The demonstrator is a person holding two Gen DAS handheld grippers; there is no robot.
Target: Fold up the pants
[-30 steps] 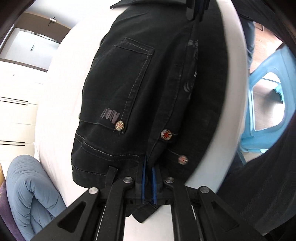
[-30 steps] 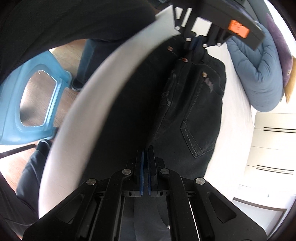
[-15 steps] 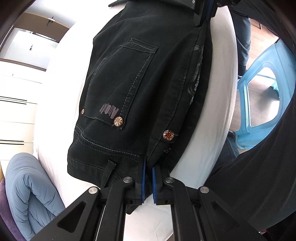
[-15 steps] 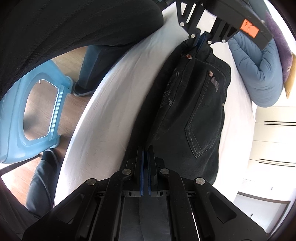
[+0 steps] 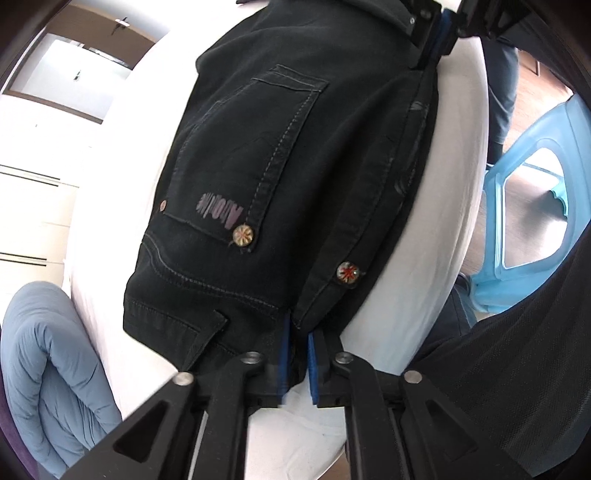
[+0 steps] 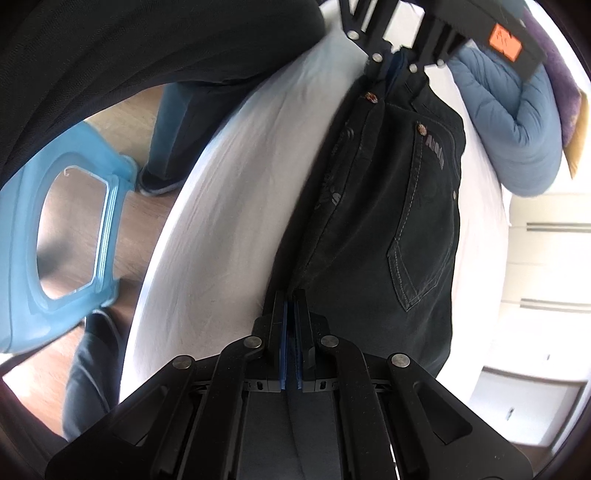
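Left hand-held gripper [image 5: 295,328]: nearly closed, blue pads pinching the waistband edge of the black pants [image 5: 280,166]. Also visible at the top of the right wrist view [image 6: 393,64], clamped on the same waist end.

Right hand-held gripper [image 6: 290,306]: clamped tight, only a thin slit between the pads, dark fabric of the pants [image 6: 388,206] caught between them at the end opposite the waist. Seen far off in the left wrist view [image 5: 437,33], gripping the upper edge of the cloth.

Pants stretched taut between both grippers, folded lengthwise, back pocket [image 5: 258,147] facing up, faded lettering patch just below it, round rivet button [image 5: 242,235] at the pocket corner, second button [image 5: 347,272] on the adjacent flap near the waist. Spread along the white bed sheet [image 5: 436,240], closer to its far edge than the near one; contact with the sheet over full length not clear.

Blue duvet [image 5: 48,369] bunched on the bed beside the waist end. Light-blue plastic stool [image 6: 55,229] on the wooden floor off the bed edge. Person's dark clothing filling the frame corner near the stool.
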